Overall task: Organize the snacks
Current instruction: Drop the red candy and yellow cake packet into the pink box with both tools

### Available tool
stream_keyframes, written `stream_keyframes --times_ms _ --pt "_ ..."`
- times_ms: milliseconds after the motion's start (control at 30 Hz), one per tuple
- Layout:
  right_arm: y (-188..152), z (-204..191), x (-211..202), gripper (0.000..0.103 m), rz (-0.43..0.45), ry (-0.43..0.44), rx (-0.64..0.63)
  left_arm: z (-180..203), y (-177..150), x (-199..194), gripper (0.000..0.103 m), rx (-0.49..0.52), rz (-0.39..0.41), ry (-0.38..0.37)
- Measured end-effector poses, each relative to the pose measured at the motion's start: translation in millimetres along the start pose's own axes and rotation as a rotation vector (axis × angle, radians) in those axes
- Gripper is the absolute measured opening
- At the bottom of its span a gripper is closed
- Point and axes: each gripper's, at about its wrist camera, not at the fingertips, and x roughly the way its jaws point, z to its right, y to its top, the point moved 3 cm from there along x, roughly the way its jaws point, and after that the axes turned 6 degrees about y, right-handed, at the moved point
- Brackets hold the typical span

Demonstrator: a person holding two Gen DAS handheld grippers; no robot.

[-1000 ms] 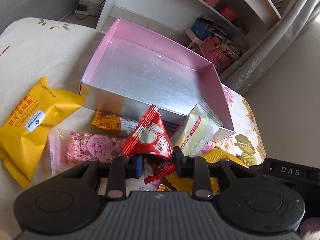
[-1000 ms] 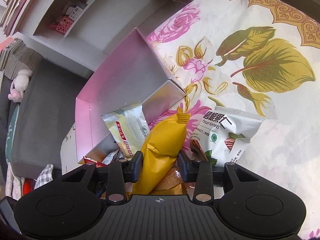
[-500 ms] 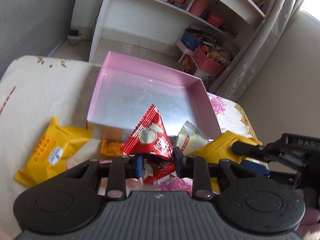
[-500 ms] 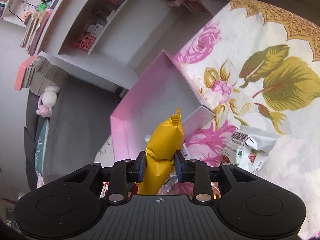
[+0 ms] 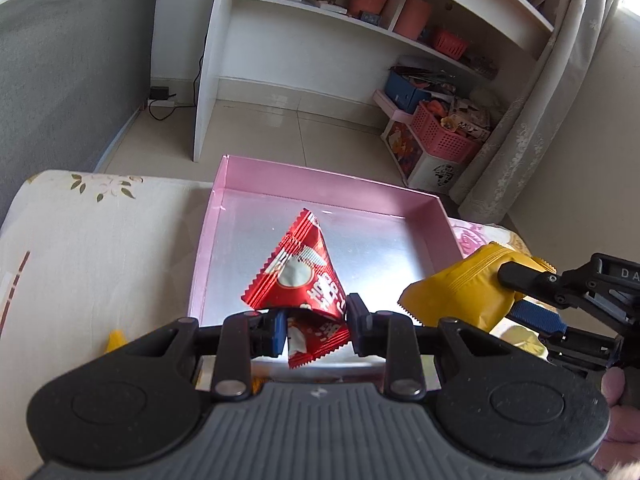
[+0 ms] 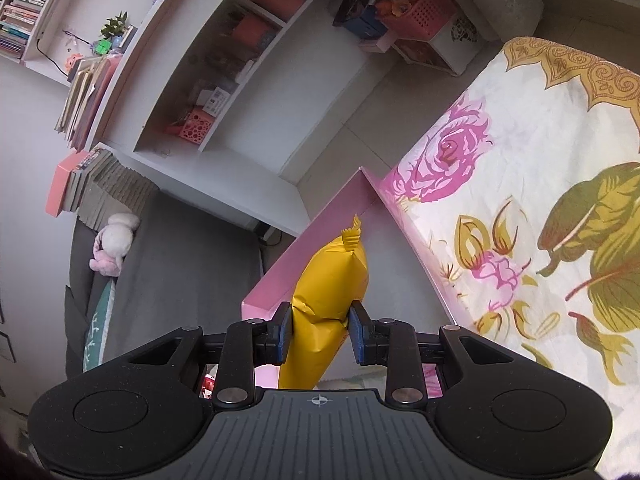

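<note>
My left gripper is shut on a red triangular snack packet and holds it above the near edge of the pink box with a silver floor. My right gripper is shut on a yellow snack bag and holds it over the box's pink wall. In the left wrist view the right gripper and its yellow bag hang over the box's right near corner. The box floor shows nothing lying in it.
The box sits on a floral tablecloth near the table's far edge. A yellow packet corner peeks out at the left by my left gripper. White shelves, pink baskets and a grey sofa stand beyond the table.
Both grippers have risen and moved forward over the pink box, each carrying its packet. The loose snacks on the cloth have dropped out of view below.
</note>
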Motion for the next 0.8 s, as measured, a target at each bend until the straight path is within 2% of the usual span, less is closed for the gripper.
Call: stream_keyframes --times_ms 233,433,467,533,567,633,700,800 --pt "0.9 18.8 23.0 0.029 -0.012 -0.058 -0.015 0.6 0.9 25.3 0.027 0.055 -0.024 0.095" --pt "2.4 18.9 22.8 0.032 -0.019 -0.035 -0.032 -4.1 -3.6 29.4 0.028 0.053 -0.042 0.099" --pt "3.2 17.4 21.5 0.033 -0.02 -0.027 -0.037 -4.7 -3.4 28.8 0.031 0.051 -0.044 0.099" --pt "4.3 13.8 18.3 0.05 -0.017 -0.026 -0.049 -5.2 -4.0 28.0 0.044 0.048 -0.048 0.102" --pt "4.5 12.0 16.0 0.055 -0.011 -0.029 -0.058 -5.7 -5.0 26.2 0.052 0.047 -0.043 0.102" --pt "5.3 8.8 10.9 0.068 0.0 -0.037 -0.073 -6.5 -6.4 23.3 0.059 0.048 -0.036 0.099" --pt "5.8 6.5 6.1 0.072 0.002 -0.04 -0.087 -6.0 -8.2 19.5 0.069 0.054 -0.038 0.093" --pt "6.1 3.6 -2.1 0.076 0.005 -0.05 -0.109 -4.6 -9.4 12.5 0.075 0.071 -0.03 0.085"
